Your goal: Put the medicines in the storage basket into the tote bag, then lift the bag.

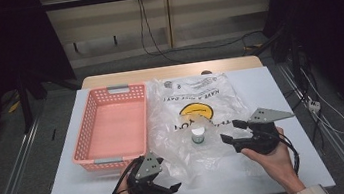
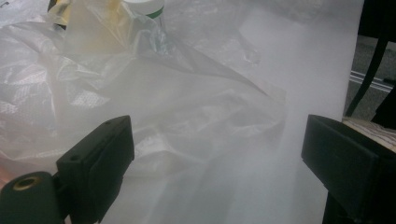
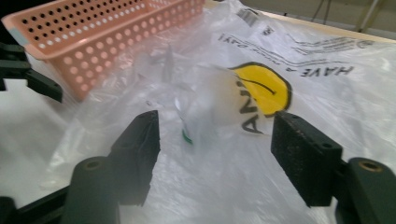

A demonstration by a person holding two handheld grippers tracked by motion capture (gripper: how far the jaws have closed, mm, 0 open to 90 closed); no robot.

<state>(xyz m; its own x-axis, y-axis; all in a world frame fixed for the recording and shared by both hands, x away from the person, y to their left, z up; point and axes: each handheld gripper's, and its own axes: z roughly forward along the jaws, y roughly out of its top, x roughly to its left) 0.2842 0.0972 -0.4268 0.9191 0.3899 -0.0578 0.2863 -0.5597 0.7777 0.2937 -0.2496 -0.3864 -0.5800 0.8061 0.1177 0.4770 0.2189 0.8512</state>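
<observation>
- A clear plastic bag [image 1: 198, 118] printed with a yellow smiley face is seen spread flat on the white counter [image 1: 71, 191], in the middle, just right of the pink basket [image 1: 113, 127].
- A small white bottle [image 1: 198, 135] with a green band is seen at the near middle of the bag, under its crumpled film; whether it lies fully inside cannot be told.
- The left gripper [image 1: 170, 192] is held at the near edge of the counter, left of centre, by the bag's near left corner. Its fingers [image 2: 100, 163] are seen spread wide, with nothing between them but the bag's film and the bare counter below.
- The right gripper [image 1: 230, 132] is held to the right of the bottle, pointed left towards it. Its fingers [image 3: 306, 158] are parted, the bottle seen beyond the gap and untouched by the pads.
- The basket's perforated wall [image 3: 93, 51] is seen at the far left in the right gripper view.
</observation>
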